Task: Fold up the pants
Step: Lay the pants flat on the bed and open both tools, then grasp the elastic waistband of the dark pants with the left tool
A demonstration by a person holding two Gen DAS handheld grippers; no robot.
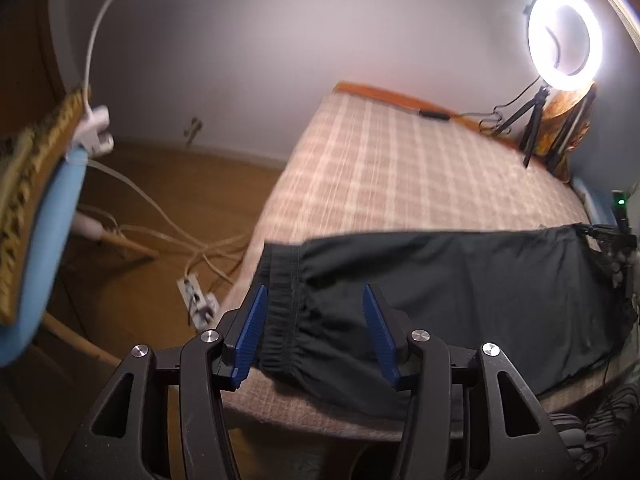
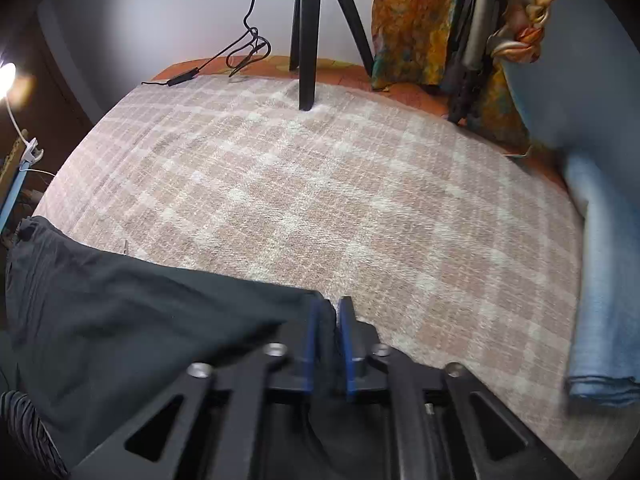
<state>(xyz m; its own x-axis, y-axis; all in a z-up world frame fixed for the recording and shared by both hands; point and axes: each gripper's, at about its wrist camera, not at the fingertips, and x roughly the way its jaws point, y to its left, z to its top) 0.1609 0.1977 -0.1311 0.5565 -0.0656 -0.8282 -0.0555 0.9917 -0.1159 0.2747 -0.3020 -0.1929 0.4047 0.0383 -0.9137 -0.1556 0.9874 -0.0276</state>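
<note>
Left wrist view
Tool: your left gripper [image 1: 312, 320] has its blue pads [image 1: 250, 336] spread wide, holding nothing.
Task thing: the dark pants [image 1: 460, 280] lie along the near edge of the checked bed cover [image 1: 400, 168], with the elastic waistband [image 1: 280, 308] at 12 o'clock, directly between the spread pads.
Long axis: the cloth runs from the waistband at about 11 o'clock out toward 3 o'clock, where the right gripper [image 1: 608, 240] meets its far end.
Key relation: the waistband end is nearest this hand; in my judgement a short forward reach and a squeeze would take it.
Hard to read: whether the pads touch the cloth or hover above it cannot be told; motion blur softens the bed.

Right wrist view
Tool: your right gripper [image 2: 328, 316] has its pads pressed together, pinching an end of the pants [image 2: 140, 308].
Task thing: from the pinch the cloth spreads toward 9 o'clock, lying on the bed cover [image 2: 320, 180].
Key relation: this hand holds the end opposite the waistband, so the fold would probably bring the two ends together.
Bystanders: folded blue jeans [image 2: 600, 320] at 3 o'clock, a tripod [image 2: 308, 40] at 12 o'clock.
Hidden: the pinched edge is covered by the pads; the cloth's lower part is cut off by the frame.
</note>
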